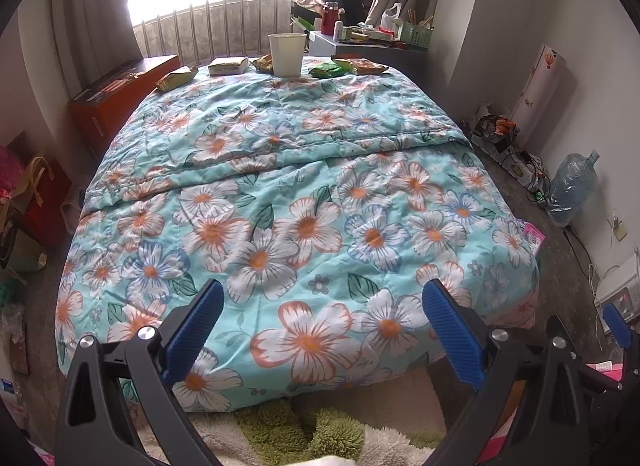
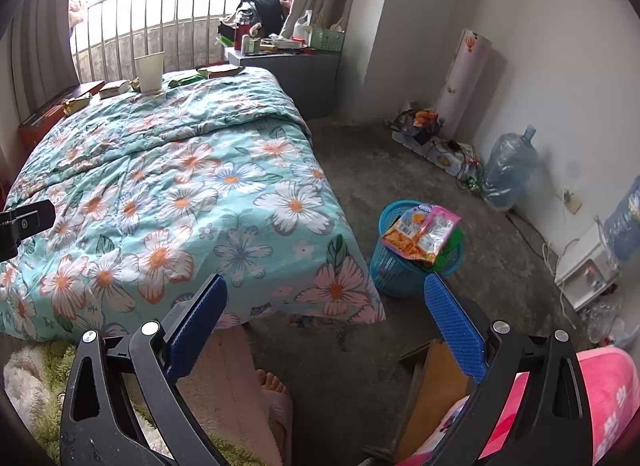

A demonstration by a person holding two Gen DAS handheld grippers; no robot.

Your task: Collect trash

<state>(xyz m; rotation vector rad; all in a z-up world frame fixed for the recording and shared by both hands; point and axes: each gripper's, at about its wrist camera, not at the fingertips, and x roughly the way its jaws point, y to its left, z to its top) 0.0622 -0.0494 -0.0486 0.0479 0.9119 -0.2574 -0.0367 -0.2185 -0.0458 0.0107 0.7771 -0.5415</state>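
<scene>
Wrappers [image 1: 176, 79] and cup [image 1: 287, 53] lie at bed's far end; basket [image 2: 394, 266] part-filled. Both tools [image 1: 322, 330] [image 2: 326, 326] gape wide, empty. Next: long reach to wrappers.

The quilt [image 1: 304, 185] is soft, matt printed cloth, lightly creased; the cup [image 1: 287, 53] on it looks like plain matt paper. The basket [image 2: 404, 266] is blue plastic mesh holding glossy wrappers [image 2: 424, 231], and the floor [image 2: 360, 193] seems rough bare concrete.

Home bedroom: floral-quilted bed [image 1: 304, 193]
</scene>
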